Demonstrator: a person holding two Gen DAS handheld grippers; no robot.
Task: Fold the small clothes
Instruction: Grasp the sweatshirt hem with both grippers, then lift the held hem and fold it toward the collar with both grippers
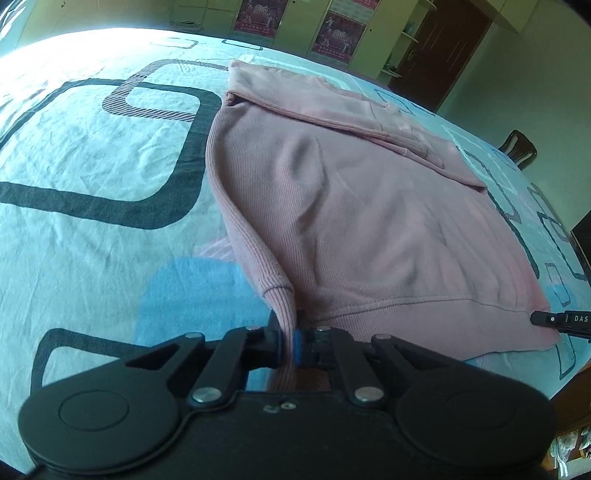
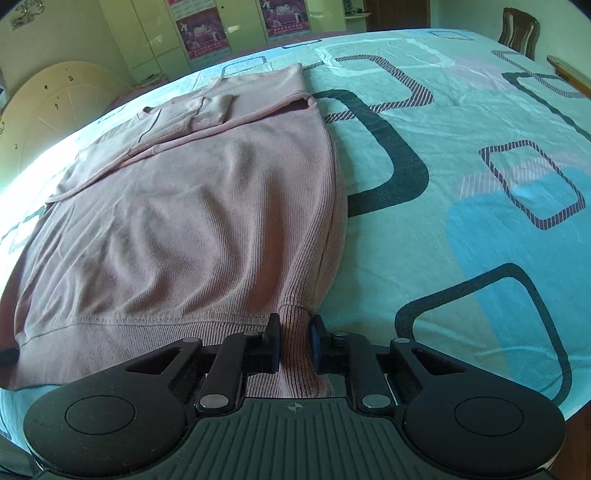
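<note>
A pink ribbed sweater (image 1: 369, 206) lies partly folded on the patterned sheet; it also shows in the right wrist view (image 2: 177, 221). My left gripper (image 1: 291, 339) is shut on the ribbed cuff (image 1: 280, 295) at the sweater's near left corner. My right gripper (image 2: 294, 343) is shut on the ribbed hem corner (image 2: 295, 317) at the sweater's near right side. The tip of the right gripper (image 1: 554, 319) shows at the right edge of the left wrist view, by the hem's far corner. The far part of the sweater is folded over itself.
The light blue sheet (image 1: 92, 155) with dark rounded squares covers the whole surface (image 2: 461, 166). A wooden chair (image 1: 517, 147) stands past the far edge, also in the right wrist view (image 2: 517, 26). Cabinets with posters (image 2: 207, 33) and a door (image 1: 443, 48) are behind.
</note>
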